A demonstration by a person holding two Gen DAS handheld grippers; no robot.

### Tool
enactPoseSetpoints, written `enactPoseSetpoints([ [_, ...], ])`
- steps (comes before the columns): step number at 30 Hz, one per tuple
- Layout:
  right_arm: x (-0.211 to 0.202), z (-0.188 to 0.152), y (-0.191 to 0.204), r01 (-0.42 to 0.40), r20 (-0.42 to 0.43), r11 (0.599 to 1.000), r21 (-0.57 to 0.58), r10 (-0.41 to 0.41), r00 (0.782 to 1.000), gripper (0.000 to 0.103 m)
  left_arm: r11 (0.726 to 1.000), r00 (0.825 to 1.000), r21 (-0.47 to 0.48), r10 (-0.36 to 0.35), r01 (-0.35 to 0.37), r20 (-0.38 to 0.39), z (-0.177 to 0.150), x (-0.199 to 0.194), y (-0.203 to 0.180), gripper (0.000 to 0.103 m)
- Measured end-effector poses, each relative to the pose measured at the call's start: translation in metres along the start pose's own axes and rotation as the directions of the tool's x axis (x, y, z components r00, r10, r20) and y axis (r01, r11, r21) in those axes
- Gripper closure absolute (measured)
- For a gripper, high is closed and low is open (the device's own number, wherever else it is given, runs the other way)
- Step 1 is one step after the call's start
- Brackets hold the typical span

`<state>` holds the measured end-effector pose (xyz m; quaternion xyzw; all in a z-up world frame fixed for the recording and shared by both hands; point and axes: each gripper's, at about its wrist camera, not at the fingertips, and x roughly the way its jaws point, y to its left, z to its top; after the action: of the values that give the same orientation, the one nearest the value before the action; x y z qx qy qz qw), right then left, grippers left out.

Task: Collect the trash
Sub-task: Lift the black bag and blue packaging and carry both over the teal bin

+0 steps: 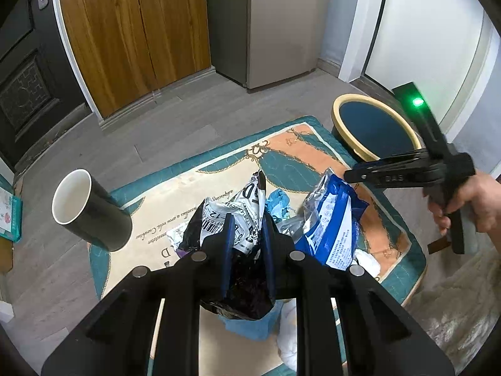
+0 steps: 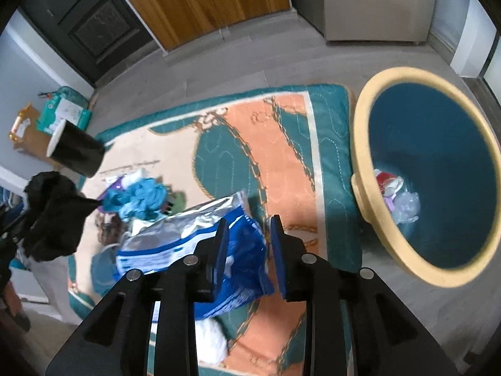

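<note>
**Readable markings**

The black handheld right gripper (image 1: 407,175) bears raised letters reading "DAS". The crumpled black-and-white printed plastic mailer bag (image 1: 241,216) shows a barcode and the digits "12". The cream, teal and orange patterned mat (image 1: 188,194) carries cursive script and a large "D"; the script is illegible.

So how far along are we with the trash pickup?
Done: a few pieces already lie in the bin. In hand: the left gripper is clamped on the black-and-white wrapper; the right gripper is open astride the blue foil bag, not gripping. Left: the blue crumpled piece, white tissues and smaller scraps on the mat.
</note>
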<state>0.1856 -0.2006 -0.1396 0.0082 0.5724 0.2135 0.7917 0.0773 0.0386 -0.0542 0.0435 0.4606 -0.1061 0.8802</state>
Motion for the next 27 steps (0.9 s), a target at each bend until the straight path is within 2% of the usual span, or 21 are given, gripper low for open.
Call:
enactPoseSetpoints([
  [2,0.011,0.001,0.001,-0.020,-0.023,1.000,0.000,0.020,1.000,0.055,1.000,1.000,0.003,-0.003,0.003,-0.004,0.001,0.003,0.000,0.086],
  [6,0.024,0.002,-0.001,-0.053,-0.056,0.998,0.017,0.054,0.997,0.053,1.000,1.000,-0.002,-0.020,0.020,-0.007,0.005,0.007,0.001,0.086],
  [7,0.027,0.001,-0.002,-0.070,-0.065,0.997,0.027,0.072,0.995,0.058,1.000,1.000,-0.001,-0.024,0.024,-0.006,0.005,0.007,0.000,0.086],
  [8,0.029,0.001,-0.003,-0.090,-0.073,0.995,0.037,0.092,0.993,0.072,1.000,1.000,0.000,-0.026,0.026,-0.005,0.006,0.008,0.000,0.086],
  [11,0.028,0.001,-0.003,-0.118,-0.069,0.992,0.048,0.121,0.990,0.080,1.000,1.000,0.003,-0.031,0.031,-0.001,0.008,0.008,-0.002,0.086],
  [16,0.006,0.005,0.004,-0.133,-0.019,0.991,0.033,0.134,0.991,0.084,1.000,0.999,0.007,-0.027,0.027,0.018,0.012,0.003,-0.003,0.086],
  [21,-0.038,0.007,0.015,-0.113,0.068,0.993,-0.022,0.115,0.991,0.085,0.999,0.997,0.018,-0.031,0.029,0.071,0.022,-0.011,-0.010,0.086],
  [27,-0.102,0.003,0.018,-0.094,0.217,0.994,-0.053,0.103,0.971,0.086,0.999,0.992,0.037,-0.031,0.027,0.124,0.032,-0.026,-0.020,0.086],
])
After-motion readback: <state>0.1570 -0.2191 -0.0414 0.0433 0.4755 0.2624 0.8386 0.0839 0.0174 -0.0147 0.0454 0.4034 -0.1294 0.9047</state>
